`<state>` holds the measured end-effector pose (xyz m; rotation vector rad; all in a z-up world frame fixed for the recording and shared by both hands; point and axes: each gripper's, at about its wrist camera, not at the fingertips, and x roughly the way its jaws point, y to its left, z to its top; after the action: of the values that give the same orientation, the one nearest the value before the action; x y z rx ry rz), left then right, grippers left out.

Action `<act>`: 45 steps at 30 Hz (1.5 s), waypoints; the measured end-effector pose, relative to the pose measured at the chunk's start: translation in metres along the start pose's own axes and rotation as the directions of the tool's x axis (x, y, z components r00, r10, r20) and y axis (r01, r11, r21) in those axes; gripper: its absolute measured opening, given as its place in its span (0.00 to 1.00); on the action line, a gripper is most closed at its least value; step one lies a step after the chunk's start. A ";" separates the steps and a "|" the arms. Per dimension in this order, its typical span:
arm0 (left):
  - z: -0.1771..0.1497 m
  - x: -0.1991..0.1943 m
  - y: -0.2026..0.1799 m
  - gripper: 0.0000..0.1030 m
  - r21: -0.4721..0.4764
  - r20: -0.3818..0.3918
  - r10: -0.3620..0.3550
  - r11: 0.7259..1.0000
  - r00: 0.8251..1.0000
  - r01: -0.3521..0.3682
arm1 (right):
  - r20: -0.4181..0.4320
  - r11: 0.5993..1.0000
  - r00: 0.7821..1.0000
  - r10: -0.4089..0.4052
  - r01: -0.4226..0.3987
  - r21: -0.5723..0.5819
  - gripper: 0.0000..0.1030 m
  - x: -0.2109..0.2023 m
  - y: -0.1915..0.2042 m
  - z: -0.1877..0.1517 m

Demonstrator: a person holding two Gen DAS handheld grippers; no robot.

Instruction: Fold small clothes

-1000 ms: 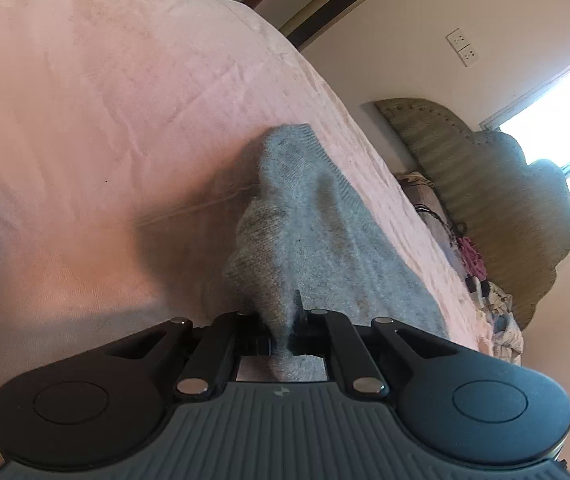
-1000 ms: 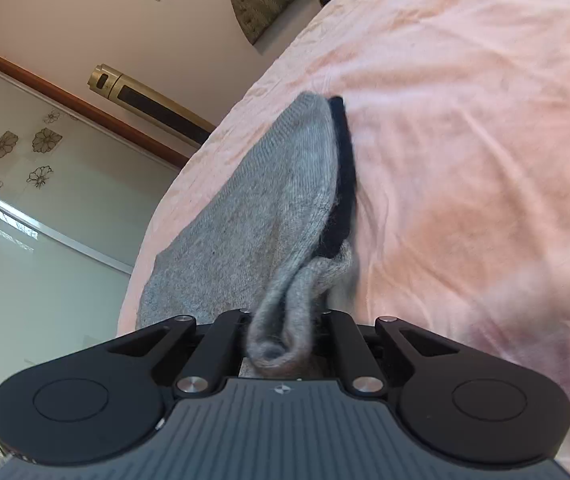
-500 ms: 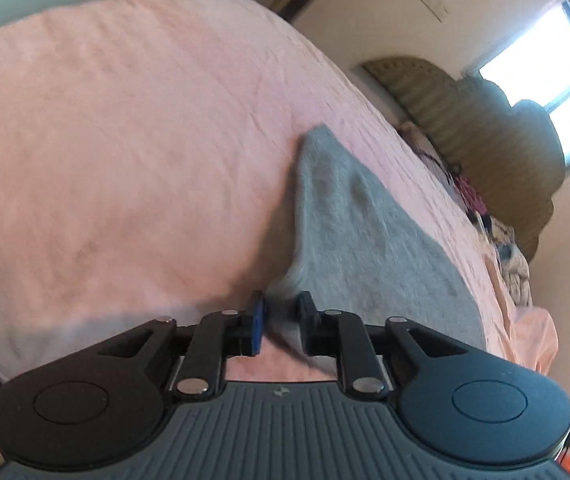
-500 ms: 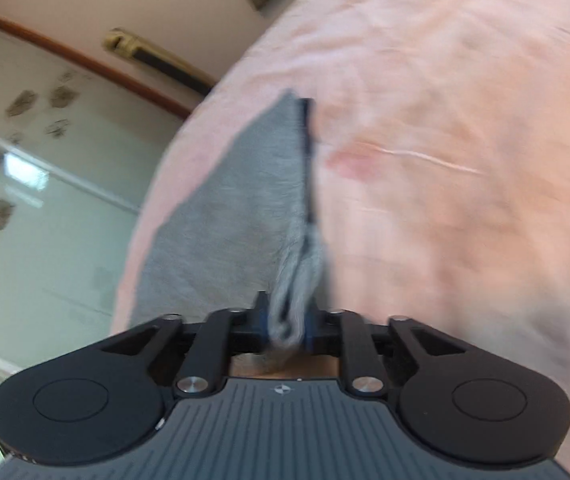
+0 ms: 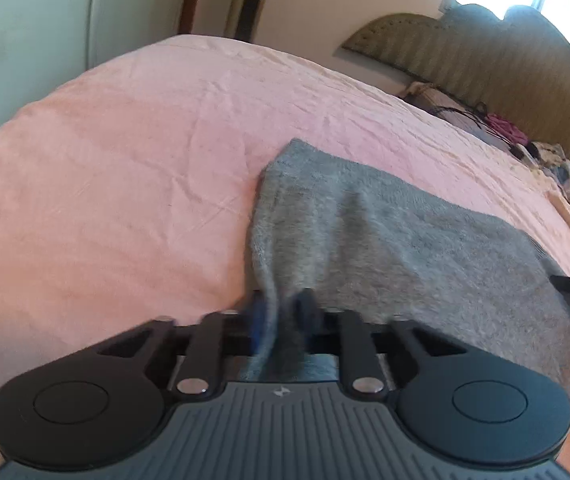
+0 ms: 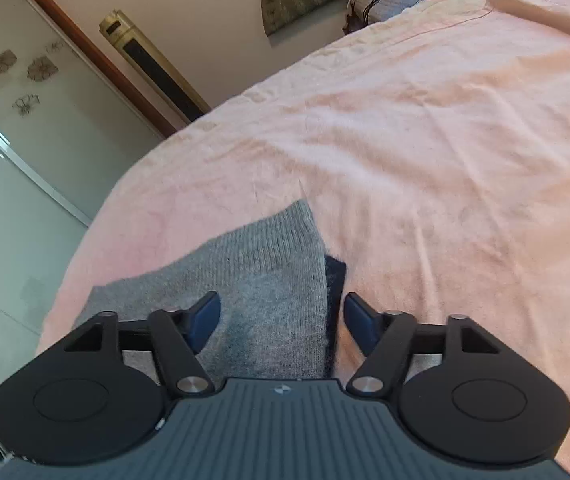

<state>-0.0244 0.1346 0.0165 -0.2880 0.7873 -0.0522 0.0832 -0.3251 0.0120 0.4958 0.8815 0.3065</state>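
Grey garment (image 6: 269, 280) is lying on the pink bed (image 6: 445, 160); left gripper (image 5: 281, 316) is pinching its edge, right gripper (image 6: 281, 316) is straddling it, fingers spread.

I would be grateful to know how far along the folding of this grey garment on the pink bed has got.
Done: the grey garment lies flat on the pink bedspread, its dark inner layer showing at one edge.

In hand: the left hand-held gripper is shut on one edge of it; the right hand-held gripper stands open over the other end, its jaws having just been closing.

Left: whether another fold follows cannot be told.
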 end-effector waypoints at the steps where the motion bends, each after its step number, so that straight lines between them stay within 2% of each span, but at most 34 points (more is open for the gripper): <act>1: -0.001 -0.006 0.001 0.03 0.005 0.016 0.010 1.000 1.000 -0.010 | 0.000 1.000 1.000 0.000 0.000 -0.016 0.20 0.001 0.001 -0.002; 4: 0.001 -0.009 0.009 0.03 0.040 0.029 0.102 0.994 0.994 -0.103 | 0.034 1.000 0.999 0.017 -0.017 -0.004 0.20 -0.013 -0.005 -0.007; 6: -0.001 -0.009 0.015 0.03 0.042 0.018 0.106 0.993 0.994 -0.106 | 0.041 1.000 0.999 0.008 -0.009 0.021 0.20 -0.017 -0.014 -0.011; 8: 0.000 -0.023 0.003 0.06 0.077 0.066 0.172 0.981 0.983 -0.177 | 0.060 0.999 0.998 0.010 -0.013 0.047 0.30 -0.023 -0.017 -0.017; 9: 0.001 -0.032 -0.005 0.07 0.086 0.110 0.186 0.977 0.976 -0.196 | 0.080 0.998 0.997 -0.006 0.002 0.057 0.42 -0.030 -0.014 -0.019; 11: 0.008 -0.047 -0.023 0.10 0.087 0.199 0.121 0.986 0.972 -0.141 | 0.176 0.999 0.984 -0.032 0.031 0.006 0.51 -0.050 0.007 -0.022; 12: 0.013 -0.049 -0.034 0.14 0.100 0.224 0.065 0.991 0.973 -0.089 | 0.214 0.999 0.977 -0.015 0.023 -0.036 0.58 -0.058 0.021 -0.022; 13: 0.020 -0.043 -0.049 0.26 0.127 0.234 0.023 0.990 0.972 -0.054 | 0.228 0.998 0.974 0.009 0.005 -0.062 0.64 -0.060 0.033 -0.021; 14: 0.025 -0.034 -0.062 0.44 0.152 0.236 0.010 0.987 0.972 -0.047 | 0.225 0.997 0.974 0.033 -0.016 -0.077 0.66 -0.056 0.045 -0.020; 16: 0.033 -0.003 -0.088 0.58 0.186 0.222 0.022 0.980 0.975 -0.064 | 0.184 0.991 0.981 0.061 -0.038 -0.126 0.68 -0.035 0.070 -0.015; 18: 0.036 0.036 -0.102 0.58 0.211 0.159 0.086 0.970 0.984 -0.119 | 0.159 0.981 0.987 0.006 0.025 -0.190 0.68 -0.004 0.087 -0.017; 19: 0.035 0.056 -0.099 0.58 0.202 0.101 0.134 0.967 0.986 -0.153 | 0.141 0.972 0.988 -0.060 0.090 -0.219 0.68 0.014 0.092 -0.020; 20: 0.032 0.068 -0.094 0.63 0.202 0.071 0.158 0.965 0.985 -0.170 | 0.129 0.955 0.982 -0.139 0.167 -0.244 0.68 0.031 0.092 -0.024; 21: 0.023 0.067 -0.090 0.67 0.245 0.140 0.152 0.952 0.978 -0.183 | 0.163 0.932 0.972 -0.172 0.214 -0.294 0.67 0.037 0.089 -0.032; 22: 0.020 0.067 -0.085 0.67 0.270 0.136 0.144 0.946 0.980 -0.177 | 0.212 0.904 0.961 -0.176 0.243 -0.351 0.69 0.036 0.086 -0.041; 23: 0.020 0.062 -0.079 0.67 0.267 0.130 0.129 0.950 0.983 -0.160 | 0.227 0.899 0.958 -0.178 0.252 -0.359 0.69 0.031 0.079 -0.044; 25: 0.019 0.059 -0.073 0.67 0.262 0.129 0.108 0.955 0.986 -0.139 | 0.234 0.930 0.960 -0.156 0.222 -0.293 0.68 0.020 0.060 -0.037; 27: 0.019 0.061 -0.077 0.67 0.275 0.133 0.120 0.949 0.984 -0.153 | 0.233 0.929 0.959 -0.160 0.226 -0.294 0.68 0.017 0.056 -0.034; 29: 0.020 0.063 -0.081 0.68 0.276 0.142 0.136 0.946 0.980 -0.171 | 0.235 0.895 0.945 -0.225 0.296 -0.333 0.69 0.019 0.070 -0.035; 31: 0.019 0.064 -0.083 0.68 0.270 0.147 0.146 0.946 0.978 -0.181 | 0.243 0.894 0.932 -0.269 0.335 -0.297 0.76 0.012 0.090 -0.039; 32: 0.019 0.063 -0.084 0.68 0.268 0.149 0.150 0.945 0.977 -0.186 | 0.247 0.908 0.944 -0.218 0.289 -0.303 0.78 0.005 0.101 -0.045; 34: 0.019 0.065 -0.086 0.69 0.271 0.152 0.158 0.943 0.976 -0.195 | 0.237 0.912 0.964 -0.121 0.202 -0.356 0.98 0.003 0.121 -0.059; 35: 0.019 0.064 -0.086 0.69 0.272 0.153 0.158 0.942 0.976 -0.195 | 0.219 0.902 0.969 -0.114 0.194 -0.386 1.00 0.009 0.130 -0.064; 37: 0.019 0.064 -0.084 0.69 0.270 0.151 0.152 0.944 0.977 -0.188 | 0.154 0.870 0.972 -0.175 0.226 -0.438 1.00 0.033 0.135 -0.074; 38: 0.019 0.064 -0.084 0.69 0.270 0.150 0.149 0.945 0.977 -0.185 | 0.164 0.843 0.965 -0.205 0.259 -0.471 1.00 0.041 0.132 -0.080; 39: 0.020 0.063 -0.083 0.69 0.270 0.149 0.146 0.945 0.978 -0.183 | 0.200 0.814 0.959 -0.199 0.275 -0.512 1.00 0.040 0.130 -0.087; 40: 0.019 0.063 -0.082 0.69 0.269 0.149 0.144 0.946 0.978 -0.180 | 0.186 0.835 0.965 -0.185 0.254 -0.489 1.00 0.035 0.126 -0.083; 42: 0.020 0.063 -0.081 0.69 0.264 0.149 0.140 0.949 0.979 -0.175 | 0.199 0.827 0.956 -0.216 0.288 -0.484 1.00 0.027 0.113 -0.082; 44: 0.020 0.064 -0.082 0.69 0.262 0.149 0.141 0.949 0.979 -0.176 | 0.193 0.849 0.963 -0.186 0.256 -0.461 1.00 0.015 0.098 -0.080; 45: 0.019 0.064 -0.083 0.69 0.265 0.152 0.147 0.947 0.977 -0.184 | 0.192 0.844 0.963 -0.187 0.258 -0.471 1.00 0.012 0.096 -0.081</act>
<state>0.0394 0.0498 0.0082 0.0419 0.6622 0.0150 0.0209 -0.2157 0.0122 -0.0649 0.6811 0.2659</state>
